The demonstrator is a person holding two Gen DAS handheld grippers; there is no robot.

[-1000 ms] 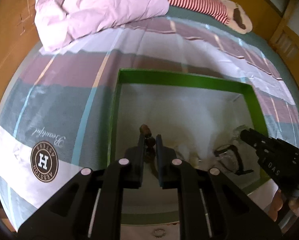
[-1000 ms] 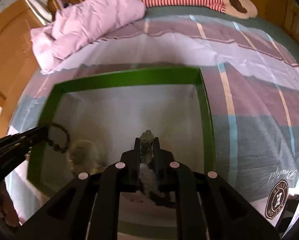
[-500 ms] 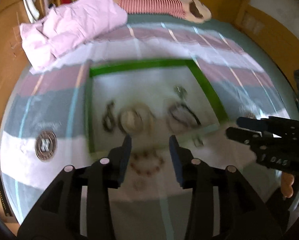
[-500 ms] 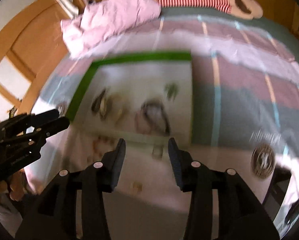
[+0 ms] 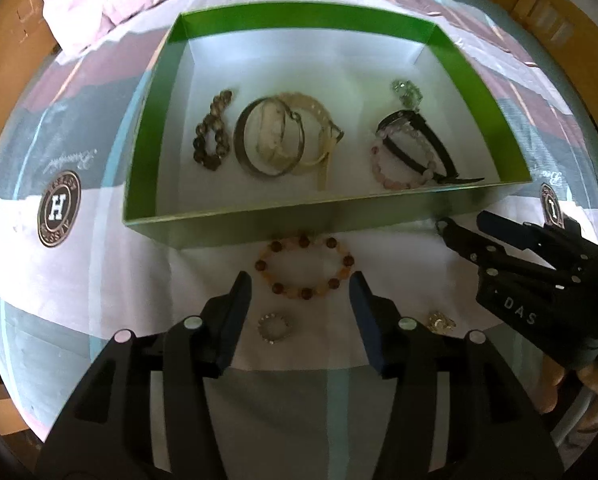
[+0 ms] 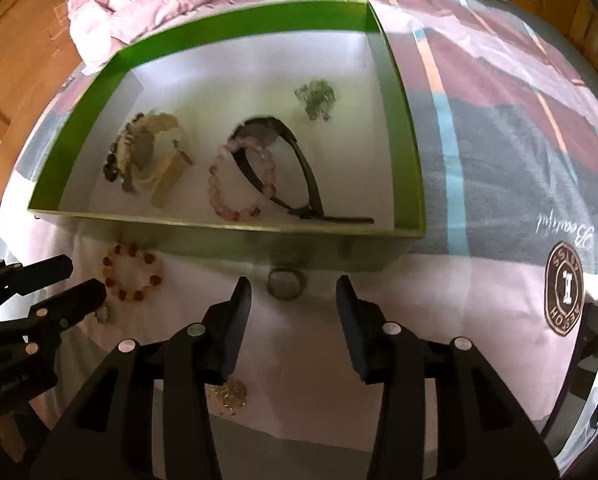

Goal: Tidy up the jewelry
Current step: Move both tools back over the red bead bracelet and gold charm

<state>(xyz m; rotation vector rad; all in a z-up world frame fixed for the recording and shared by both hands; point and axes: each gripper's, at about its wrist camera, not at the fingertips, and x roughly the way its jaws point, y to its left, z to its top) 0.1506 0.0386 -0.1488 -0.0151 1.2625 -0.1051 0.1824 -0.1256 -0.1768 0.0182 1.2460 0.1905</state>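
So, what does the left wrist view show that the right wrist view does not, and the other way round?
Only the left wrist view: the dark brown bead bracelet lying apart inside the green box, and a small silver ring on the bedsheet.

Only the right wrist view: a dark metal ring on the sheet, just in front of the box wall.

Both: the pink bead bracelet, the black watch, the orange bead bracelet outside the box, the gold trinket, and both grippers, left gripper opening, right gripper open, nothing between their jaws.
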